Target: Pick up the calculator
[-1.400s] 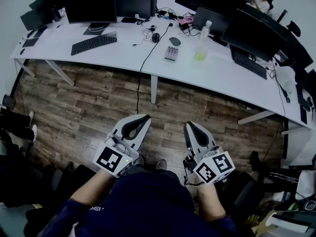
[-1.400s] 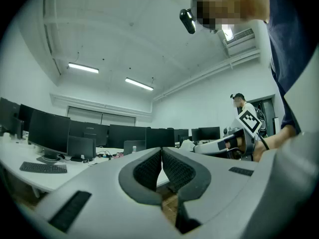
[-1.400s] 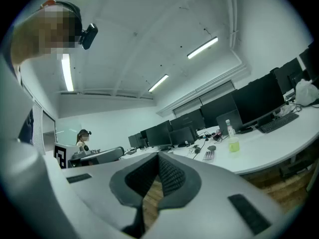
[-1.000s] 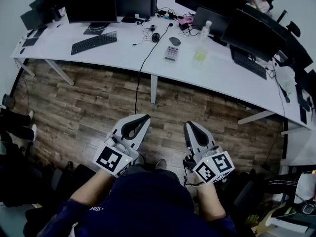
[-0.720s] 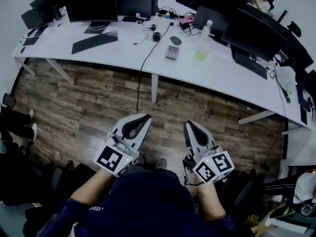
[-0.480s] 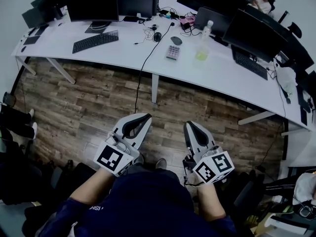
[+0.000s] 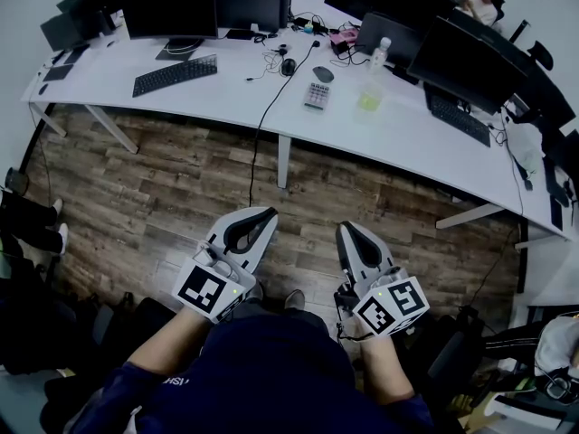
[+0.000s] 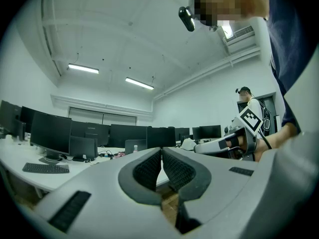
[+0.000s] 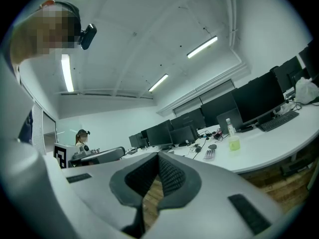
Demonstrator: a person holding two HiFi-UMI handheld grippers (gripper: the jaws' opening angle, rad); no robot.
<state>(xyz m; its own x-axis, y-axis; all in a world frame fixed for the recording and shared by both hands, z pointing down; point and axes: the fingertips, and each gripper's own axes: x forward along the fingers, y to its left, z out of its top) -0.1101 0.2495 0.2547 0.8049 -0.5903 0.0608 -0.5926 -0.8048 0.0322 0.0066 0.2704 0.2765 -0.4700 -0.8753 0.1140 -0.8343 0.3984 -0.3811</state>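
The calculator (image 7: 315, 96) is small and pale with rows of keys; it lies on the long white desk (image 7: 226, 84), beside a grey mouse (image 7: 323, 74); it also shows small in the right gripper view (image 9: 209, 154). Both grippers hang far from it, over the wood floor close to the person's body. My left gripper (image 7: 269, 214) is shut with nothing in it, its tips together (image 8: 162, 150). My right gripper (image 7: 343, 229) is shut and empty too (image 9: 158, 155).
The desk carries monitors (image 7: 169, 7), a black keyboard (image 7: 175, 75), a second keyboard (image 7: 457, 116), a clear bottle with yellow liquid (image 7: 371, 87), a black mouse (image 7: 288, 66) and cables. Wood floor (image 7: 181, 188) lies between me and the desk. Another person (image 9: 82, 137) stands at the side.
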